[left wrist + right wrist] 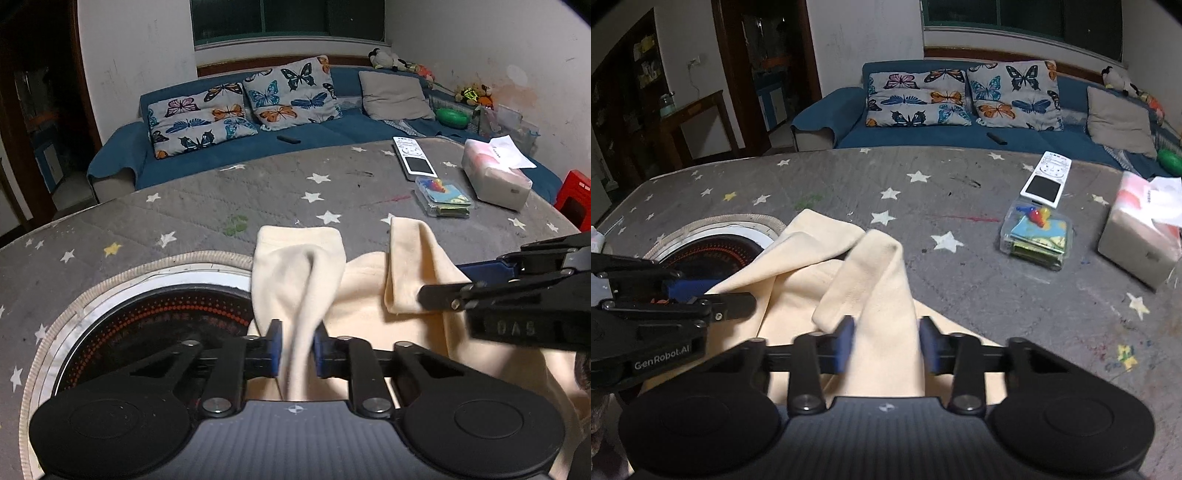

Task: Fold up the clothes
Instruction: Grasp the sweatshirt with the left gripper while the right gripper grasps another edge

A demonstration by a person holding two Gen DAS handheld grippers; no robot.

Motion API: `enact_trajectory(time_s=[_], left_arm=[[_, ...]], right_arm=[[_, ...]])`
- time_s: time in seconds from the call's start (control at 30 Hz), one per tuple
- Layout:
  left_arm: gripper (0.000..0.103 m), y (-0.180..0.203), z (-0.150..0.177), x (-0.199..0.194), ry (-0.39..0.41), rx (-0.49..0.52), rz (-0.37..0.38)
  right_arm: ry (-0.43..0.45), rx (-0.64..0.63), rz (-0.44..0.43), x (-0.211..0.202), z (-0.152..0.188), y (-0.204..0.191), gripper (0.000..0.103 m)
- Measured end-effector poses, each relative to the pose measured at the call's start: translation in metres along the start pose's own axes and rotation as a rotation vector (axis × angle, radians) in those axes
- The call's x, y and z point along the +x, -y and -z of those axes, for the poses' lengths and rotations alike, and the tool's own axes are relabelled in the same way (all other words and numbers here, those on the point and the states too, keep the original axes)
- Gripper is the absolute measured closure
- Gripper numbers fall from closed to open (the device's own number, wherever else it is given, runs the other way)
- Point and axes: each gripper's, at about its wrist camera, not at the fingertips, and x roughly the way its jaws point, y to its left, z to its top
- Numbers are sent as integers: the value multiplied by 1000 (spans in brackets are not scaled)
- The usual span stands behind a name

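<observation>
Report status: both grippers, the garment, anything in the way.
Left gripper shut on cream garment. Right gripper shut on another fold. Clear plastic box and tissue box beyond, apart.

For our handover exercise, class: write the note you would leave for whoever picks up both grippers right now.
Left gripper: shut on a raised fold of the cream fleece garment.
Right gripper: jaws either side of another raised fold; grip looks looser.
Garment lies bunched at the near edge of the grey star-print table cover, partly over the round black burner.
Done: both edges lifted.
Left: lay the folds over, flatten, finish folding.
</observation>
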Motion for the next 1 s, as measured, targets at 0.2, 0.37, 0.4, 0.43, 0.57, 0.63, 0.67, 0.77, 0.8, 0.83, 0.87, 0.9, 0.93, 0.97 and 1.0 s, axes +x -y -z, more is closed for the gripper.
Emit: enact_trajectory(time_s=[0.2, 0.37, 0.4, 0.43, 0.57, 0.63, 0.67, 0.77, 0.8, 0.83, 0.87, 0.9, 0.93, 0.97, 1.0], left_arm=[[97, -15, 7, -22, 36, -58, -21], [99, -33, 20, -51, 81, -104, -63], [100, -39, 23, -56, 86, -119, -77], [100, -44, 27, -62, 91, -135, -90], [101, -68, 45, -86, 106, -206, -137], [102, -78, 56, -97, 106, -231, -162], [102, -83, 62, -102, 104, -242, -172], [102, -90, 72, -111, 86, -244, -168], [101, -90, 74, -113, 82, -241, -164], [101, -87, 73, -113, 79, -233, -154], [100, -82, 70, -112, 78, -224, -142], [98, -78, 67, -111, 77, -215, -131], [97, -72, 64, -110, 77, -204, -119], [96, -66, 61, -108, 80, -184, -104], [95, -57, 55, -103, 84, -160, -93]], right_arm=[[49, 22, 24, -24, 6, 8, 94], [108, 39, 68, -60, 15, 20, 96], [119, 50, 76, -68, 17, 25, 96], [130, 63, 83, -75, 20, 29, 96], [175, 111, 135, -108, 38, 49, 97], [179, 130, 155, -119, 48, 58, 97], [178, 139, 170, -125, 55, 63, 97], [174, 168, 206, -138, 73, 77, 97], [173, 178, 214, -142, 78, 80, 97], [173, 188, 222, -145, 84, 83, 97], [172, 198, 230, -148, 89, 86, 97], [171, 207, 238, -151, 94, 89, 97], [169, 216, 247, -154, 99, 91, 97], [166, 227, 254, -156, 103, 94, 97], [163, 240, 260, -158, 107, 96, 97]])
